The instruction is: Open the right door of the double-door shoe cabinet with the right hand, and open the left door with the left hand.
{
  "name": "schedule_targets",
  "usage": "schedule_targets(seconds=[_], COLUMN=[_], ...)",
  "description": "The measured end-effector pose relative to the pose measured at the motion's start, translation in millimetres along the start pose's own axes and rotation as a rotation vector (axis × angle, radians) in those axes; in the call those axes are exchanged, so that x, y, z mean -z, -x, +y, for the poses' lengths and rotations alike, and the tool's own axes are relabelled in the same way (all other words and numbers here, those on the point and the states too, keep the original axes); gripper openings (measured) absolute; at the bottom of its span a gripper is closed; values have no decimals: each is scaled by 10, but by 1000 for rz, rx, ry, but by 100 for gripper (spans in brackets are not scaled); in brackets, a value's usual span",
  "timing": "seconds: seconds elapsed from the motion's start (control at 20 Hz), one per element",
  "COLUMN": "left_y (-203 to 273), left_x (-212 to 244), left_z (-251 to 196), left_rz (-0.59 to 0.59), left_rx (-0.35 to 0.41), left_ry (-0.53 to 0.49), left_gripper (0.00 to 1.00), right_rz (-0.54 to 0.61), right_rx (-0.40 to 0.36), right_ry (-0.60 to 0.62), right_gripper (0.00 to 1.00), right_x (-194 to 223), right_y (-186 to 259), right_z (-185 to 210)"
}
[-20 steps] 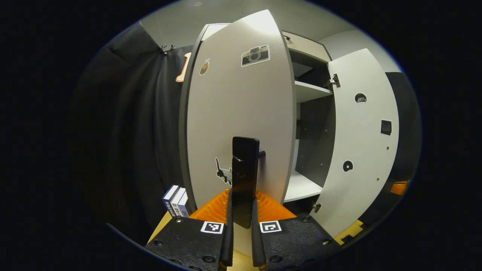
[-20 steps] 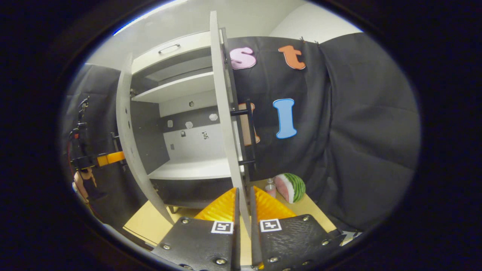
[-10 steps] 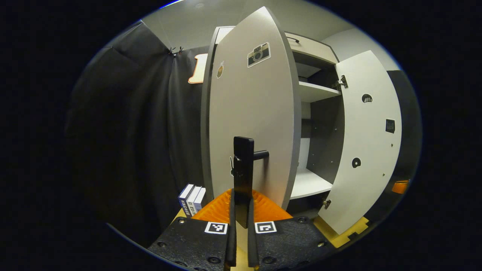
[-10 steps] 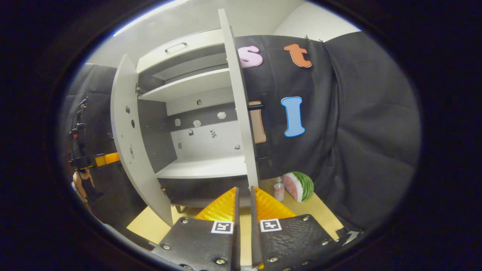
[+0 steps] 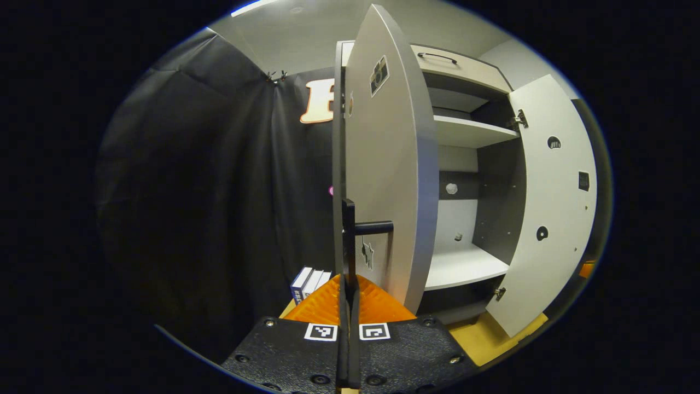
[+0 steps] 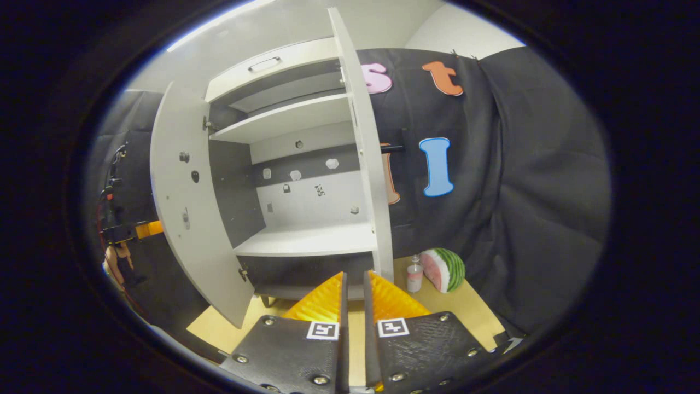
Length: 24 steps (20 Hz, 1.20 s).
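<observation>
In the left gripper view the grey left door point(image 5: 383, 180) stands almost edge-on to me. My left gripper point(image 5: 348, 284) is shut on its black bar handle point(image 5: 348, 235). The right door point(image 5: 552, 208) hangs wide open beside the bare shelves point(image 5: 465, 268). In the right gripper view my right gripper point(image 6: 353, 276) sits just short of the right door's edge point(image 6: 372, 164); its fingers stand a narrow gap apart with nothing between them. The left door point(image 6: 186, 208) is swung out, with the left gripper point(image 6: 131, 232) and a hand behind it.
A watermelon slice point(image 6: 445, 269) and a small bottle point(image 6: 414, 279) stand on the yellowish floor right of the cabinet. Books point(image 5: 311, 280) lean by the cabinet's left side. A drawer with a handle point(image 5: 437, 56) tops the cabinet. Black cloth walls close in on both sides.
The left door has swung further open with my left gripper on its handle. My right gripper has drawn back from the right door's edge, which lay between its fingers a second ago.
</observation>
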<state>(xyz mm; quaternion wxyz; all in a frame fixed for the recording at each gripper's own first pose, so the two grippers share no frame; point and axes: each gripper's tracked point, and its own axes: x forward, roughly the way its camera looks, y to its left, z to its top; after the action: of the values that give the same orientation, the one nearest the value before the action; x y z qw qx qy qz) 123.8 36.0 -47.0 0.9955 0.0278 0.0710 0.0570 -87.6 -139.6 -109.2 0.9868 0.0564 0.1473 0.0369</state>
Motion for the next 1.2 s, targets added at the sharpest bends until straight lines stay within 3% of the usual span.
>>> schedule_targets(seconds=[0.4, 0.9, 1.2], left_y=[13, -39, 103], left_x=[36, 22, 85], left_z=[296, 451, 473], left_rz=[-6, -21, 8], left_rx=[-29, 66, 38], left_ry=[30, 29, 53], left_gripper=[0, 1, 3], right_rz=[3, 2, -8], right_rx=[-32, -28, -33], right_ry=[7, 23, 12], right_gripper=[11, 11, 11], right_x=[-4, 0, 5], right_y=[-48, 1, 8], right_z=[72, 87, 111])
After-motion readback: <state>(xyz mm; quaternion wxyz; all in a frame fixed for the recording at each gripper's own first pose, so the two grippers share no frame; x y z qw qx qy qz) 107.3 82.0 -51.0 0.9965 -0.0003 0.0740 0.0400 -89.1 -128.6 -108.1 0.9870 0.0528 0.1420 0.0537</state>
